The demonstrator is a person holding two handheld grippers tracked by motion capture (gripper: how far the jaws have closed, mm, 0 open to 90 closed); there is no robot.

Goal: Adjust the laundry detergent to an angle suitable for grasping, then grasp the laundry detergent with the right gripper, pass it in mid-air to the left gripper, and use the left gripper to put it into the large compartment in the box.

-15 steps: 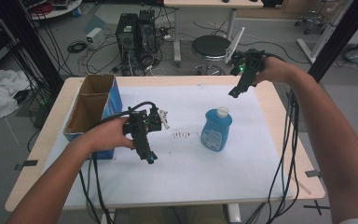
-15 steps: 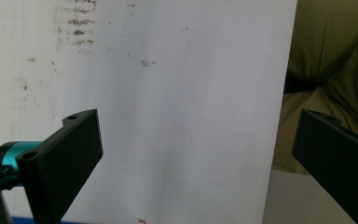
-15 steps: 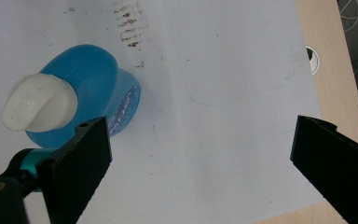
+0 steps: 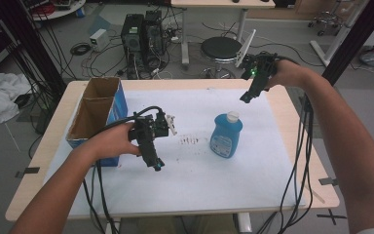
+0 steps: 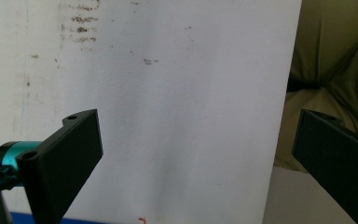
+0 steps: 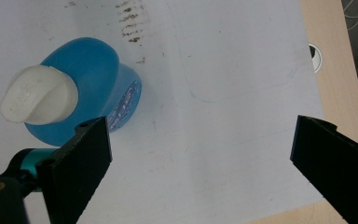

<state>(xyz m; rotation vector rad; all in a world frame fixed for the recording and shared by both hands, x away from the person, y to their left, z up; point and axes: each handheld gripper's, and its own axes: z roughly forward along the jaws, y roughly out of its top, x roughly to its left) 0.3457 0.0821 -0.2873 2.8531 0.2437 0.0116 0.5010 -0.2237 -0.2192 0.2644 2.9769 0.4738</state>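
Above the blue bottle (image 4: 226, 136), right gripper (image 4: 247, 96) raised, left gripper (image 4: 158, 165) angled down, both jaws apart, empty

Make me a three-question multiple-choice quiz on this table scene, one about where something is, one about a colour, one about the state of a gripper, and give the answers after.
1. Where does the cardboard box stand?
A. at the table's left edge
B. at the table's right edge
C. on the floor

2. What colour is the bottle?
A. red with a black cap
B. blue with a white cap
C. green with a yellow cap

3. How are the jaws of the right gripper?
A. shut on the bottle
B. shut on nothing
C. open, holding nothing

Answers:
1 A, the high view shows it by the left gripper.
2 B, both the high view and the right gripper view show this.
3 C, the right gripper view shows its jaws wide apart above the white mat.
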